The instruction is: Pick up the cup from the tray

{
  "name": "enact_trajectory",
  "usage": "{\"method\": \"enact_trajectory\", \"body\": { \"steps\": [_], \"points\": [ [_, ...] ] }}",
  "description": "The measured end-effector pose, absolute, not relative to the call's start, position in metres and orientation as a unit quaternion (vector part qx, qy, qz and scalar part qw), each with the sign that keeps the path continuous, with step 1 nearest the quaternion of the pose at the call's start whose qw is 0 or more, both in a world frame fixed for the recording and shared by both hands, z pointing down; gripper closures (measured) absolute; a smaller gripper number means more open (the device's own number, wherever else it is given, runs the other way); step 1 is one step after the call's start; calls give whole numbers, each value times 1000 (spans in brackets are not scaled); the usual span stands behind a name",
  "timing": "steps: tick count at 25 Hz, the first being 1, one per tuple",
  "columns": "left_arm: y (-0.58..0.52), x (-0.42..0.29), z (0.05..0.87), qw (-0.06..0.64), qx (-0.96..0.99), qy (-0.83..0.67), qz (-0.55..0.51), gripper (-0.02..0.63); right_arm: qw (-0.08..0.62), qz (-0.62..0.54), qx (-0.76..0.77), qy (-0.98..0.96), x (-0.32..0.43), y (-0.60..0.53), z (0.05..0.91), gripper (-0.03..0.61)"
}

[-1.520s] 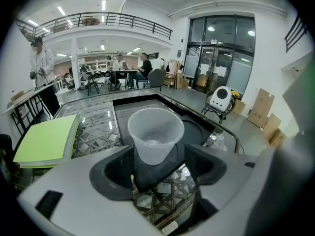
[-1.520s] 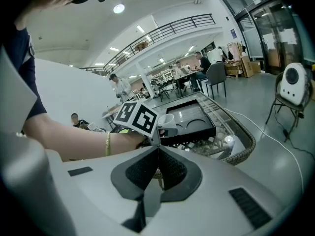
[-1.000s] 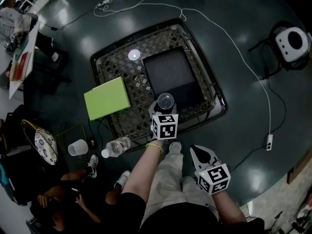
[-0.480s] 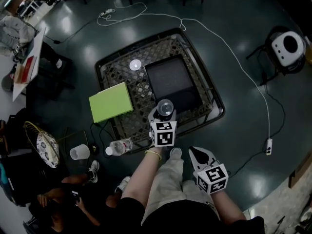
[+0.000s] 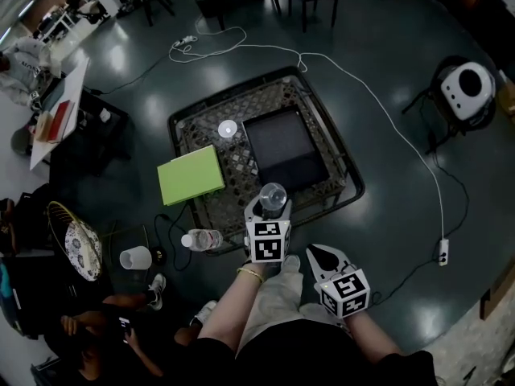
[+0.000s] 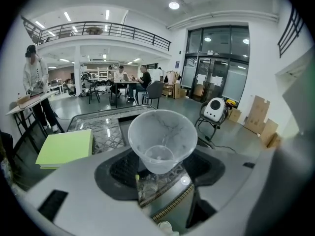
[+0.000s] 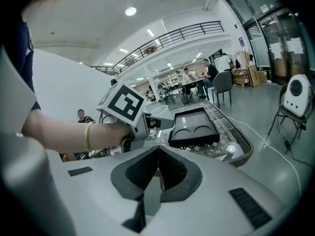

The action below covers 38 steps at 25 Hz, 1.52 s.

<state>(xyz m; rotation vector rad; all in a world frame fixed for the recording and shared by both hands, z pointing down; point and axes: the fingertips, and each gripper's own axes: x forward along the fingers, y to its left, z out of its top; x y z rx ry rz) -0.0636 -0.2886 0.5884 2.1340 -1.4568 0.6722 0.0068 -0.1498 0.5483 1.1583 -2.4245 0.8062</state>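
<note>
A clear plastic cup (image 5: pixel 273 195) hangs in the air near the front edge of the wicker table (image 5: pixel 322 207), off the black tray (image 5: pixel 282 145). My left gripper (image 5: pixel 270 207) is shut on its lower part. In the left gripper view the cup (image 6: pixel 161 139) stands upright and empty between the jaws of the left gripper (image 6: pixel 160 173). My right gripper (image 5: pixel 326 256) is held low by the person's leg, away from the table. In its own view the right gripper (image 7: pixel 158 163) is shut with nothing in it, and the tray (image 7: pixel 194 127) shows two round hollows.
A green book (image 5: pixel 191 175) lies on the table's left corner, and a small clear round thing (image 5: pixel 228 129) lies beside the tray. On the floor are a water bottle (image 5: pixel 201 239), a white cup (image 5: pixel 135 257), a white cable (image 5: pixel 386 111) and a white round device (image 5: pixel 464 87). People sit at the lower left.
The left gripper has carried the cup off the tray's near edge, toward the person. The head view has drawn back from the table. The right gripper has hardly moved.
</note>
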Motion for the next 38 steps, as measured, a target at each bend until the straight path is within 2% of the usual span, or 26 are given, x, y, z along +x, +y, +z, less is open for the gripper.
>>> {"method": "enact_trajectory", "body": {
  "steps": [21, 38],
  "points": [
    [-162, -74, 521, 247, 788, -527, 204, 328, 153, 225, 407, -872, 14, -110, 506, 566],
    [-139, -73, 501, 225, 799, -525, 188, 328, 147, 197, 415, -876, 14, -102, 491, 566]
  ]
}}
